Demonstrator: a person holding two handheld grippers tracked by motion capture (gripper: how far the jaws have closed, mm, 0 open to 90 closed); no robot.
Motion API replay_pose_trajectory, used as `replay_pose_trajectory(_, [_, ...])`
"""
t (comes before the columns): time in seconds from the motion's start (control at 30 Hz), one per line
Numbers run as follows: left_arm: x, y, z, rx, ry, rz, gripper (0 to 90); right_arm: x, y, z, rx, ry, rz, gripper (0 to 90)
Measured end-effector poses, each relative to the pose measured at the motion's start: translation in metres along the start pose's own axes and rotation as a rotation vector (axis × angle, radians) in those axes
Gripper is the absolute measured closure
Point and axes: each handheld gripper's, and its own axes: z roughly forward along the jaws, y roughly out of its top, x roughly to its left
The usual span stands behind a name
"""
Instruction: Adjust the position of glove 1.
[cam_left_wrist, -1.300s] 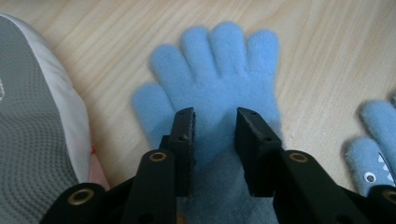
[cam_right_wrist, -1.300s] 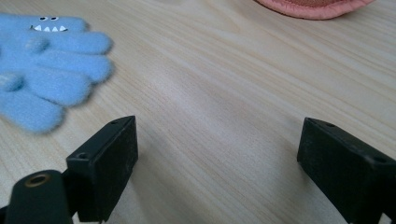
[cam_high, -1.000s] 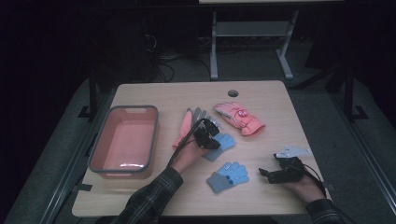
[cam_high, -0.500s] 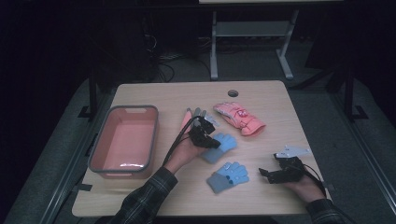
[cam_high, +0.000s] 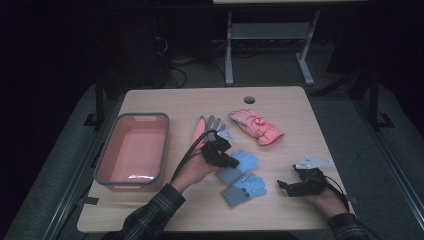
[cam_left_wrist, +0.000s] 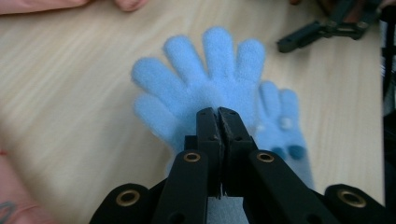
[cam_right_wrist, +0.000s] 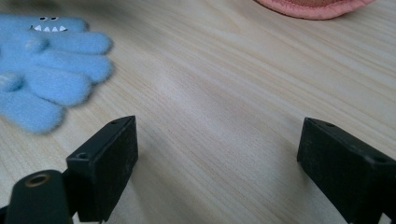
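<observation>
The left gripper (cam_left_wrist: 218, 114) has slid right from the grey glove (cam_high: 216, 123) and now sits pinched shut on the upper blue fleece glove (cam_left_wrist: 205, 79) at centre frame, so a lift toward the pink bin (cam_high: 106, 150) at left looks next. The right gripper (cam_right_wrist: 217, 140) rests wide open and empty at lower right. The wooden table (cam_high: 280, 100) stands in a dark room.

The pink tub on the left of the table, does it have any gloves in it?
No, in the high view the pink tub shows a bare floor, and the blue gloves lie on the table beside it.
</observation>
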Motion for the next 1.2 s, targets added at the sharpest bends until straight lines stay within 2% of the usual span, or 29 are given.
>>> replay_pose_trajectory(0.23, [-0.022, 0.000, 0.005, 0.013, -0.044, 0.041, 87.9, 0.000, 0.000, 0.000, 0.000, 0.000, 0.001, 11.7])
replay_pose_trajectory(0.5, [-0.036, -0.003, 0.016, 0.048, -0.068, 0.072, 87.9, 0.000, 0.000, 0.000, 0.001, 0.000, 0.001, 11.6])
replay_pose_trajectory(0.83, [-0.039, -0.006, 0.025, 0.080, -0.076, 0.079, 87.8, 0.000, 0.000, 0.000, 0.000, 0.000, 0.000, 11.6])
replay_pose_trajectory(0.93, [-0.039, -0.007, 0.028, 0.096, -0.065, 0.093, 87.8, 0.000, 0.000, 0.000, 0.001, 0.000, 0.001, 11.6])
replay_pose_trajectory(1.2, [-0.041, -0.010, 0.036, 0.119, -0.052, 0.095, 87.5, 0.000, 0.000, 0.000, 0.000, 0.000, 0.000, 11.7])
